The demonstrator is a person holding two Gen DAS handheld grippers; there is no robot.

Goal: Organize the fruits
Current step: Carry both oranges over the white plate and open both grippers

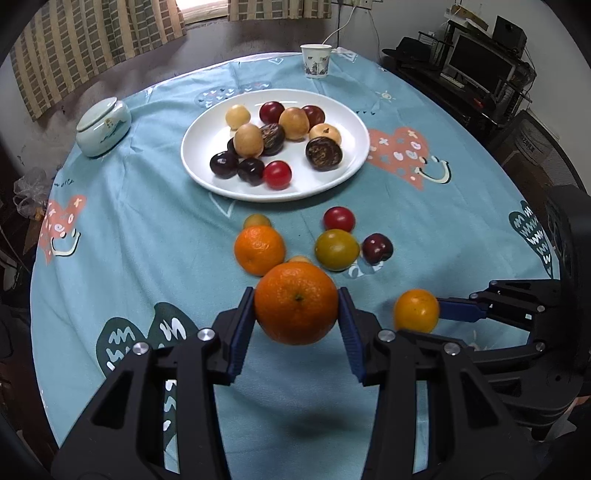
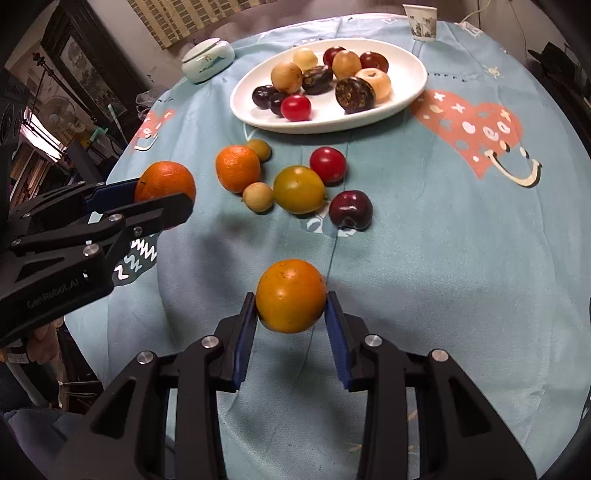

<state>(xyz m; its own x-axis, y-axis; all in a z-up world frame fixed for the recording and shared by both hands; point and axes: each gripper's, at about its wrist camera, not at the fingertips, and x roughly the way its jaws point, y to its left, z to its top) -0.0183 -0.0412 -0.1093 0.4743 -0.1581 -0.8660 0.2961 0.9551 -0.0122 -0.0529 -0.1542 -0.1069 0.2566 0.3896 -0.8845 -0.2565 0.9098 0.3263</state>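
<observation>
Left wrist view: left gripper (image 1: 296, 306) clamps a big orange (image 1: 296, 303) off the cloth, white plate (image 1: 351, 162) straight ahead; right wrist view: right gripper (image 2: 291, 308) squeezes a yellow-orange fruit (image 2: 291, 295), plate farther ahead.

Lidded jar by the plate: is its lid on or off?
On. The jar stands upright on the cloth left of the plate, with its lid seated flat over the mouth in both views.

curtains (image 1: 92, 48): checked, beige | window (image 1: 203, 7): bright | desk (image 1: 461, 85): dark, with monitor (image 1: 480, 61) | wall: pale
</observation>
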